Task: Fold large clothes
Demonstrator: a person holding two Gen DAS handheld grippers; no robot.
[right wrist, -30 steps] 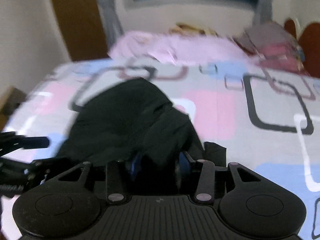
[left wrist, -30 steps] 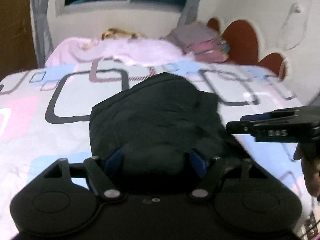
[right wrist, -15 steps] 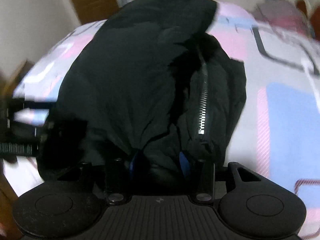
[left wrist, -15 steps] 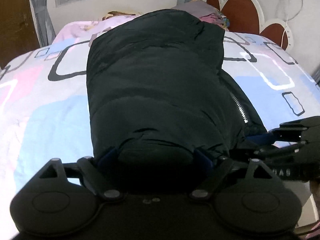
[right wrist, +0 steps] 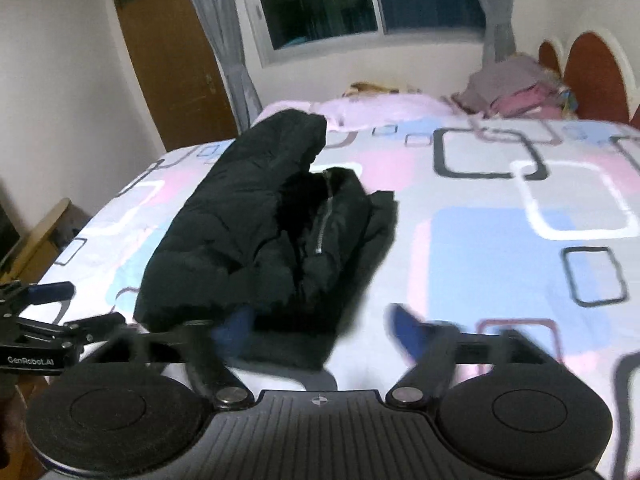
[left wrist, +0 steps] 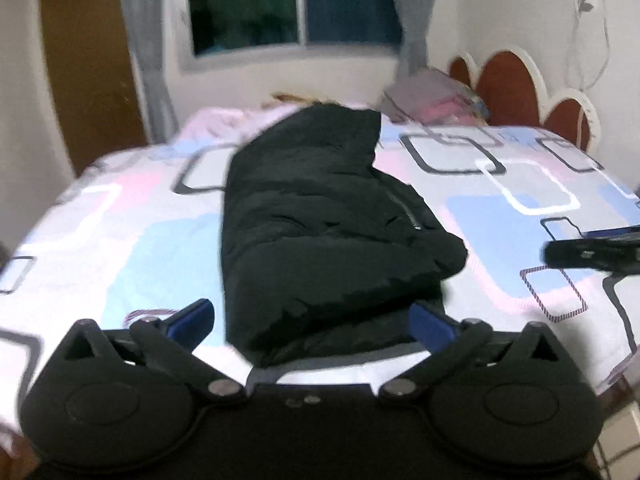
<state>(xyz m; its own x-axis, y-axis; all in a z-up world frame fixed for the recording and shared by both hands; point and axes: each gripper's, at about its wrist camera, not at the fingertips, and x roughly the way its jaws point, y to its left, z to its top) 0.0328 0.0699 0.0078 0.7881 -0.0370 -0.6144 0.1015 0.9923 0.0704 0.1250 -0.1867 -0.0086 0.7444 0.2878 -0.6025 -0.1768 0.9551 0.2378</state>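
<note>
A black padded jacket (left wrist: 320, 224) lies folded lengthwise on the bed, zipper showing on its right side; it also shows in the right wrist view (right wrist: 272, 224). My left gripper (left wrist: 312, 322) is open, its blue fingertips on either side of the jacket's near end, apart from the cloth. My right gripper (right wrist: 320, 326) is open just in front of the jacket's near edge, empty. The right gripper's tip (left wrist: 592, 250) shows at the right edge of the left wrist view. The left gripper (right wrist: 40, 320) shows at the left edge of the right wrist view.
The bed (left wrist: 520, 208) has a sheet with pink, blue and grey squares. A pile of pink and grey clothes (right wrist: 516, 88) lies at the far right by the red headboard (left wrist: 516, 88). A pink blanket (right wrist: 384, 110) lies at the back. A wooden door (right wrist: 172, 56) stands on the left.
Both grippers let go of the jacket and opened. The jacket dropped flat onto the bed, and both grippers pulled back from it.
</note>
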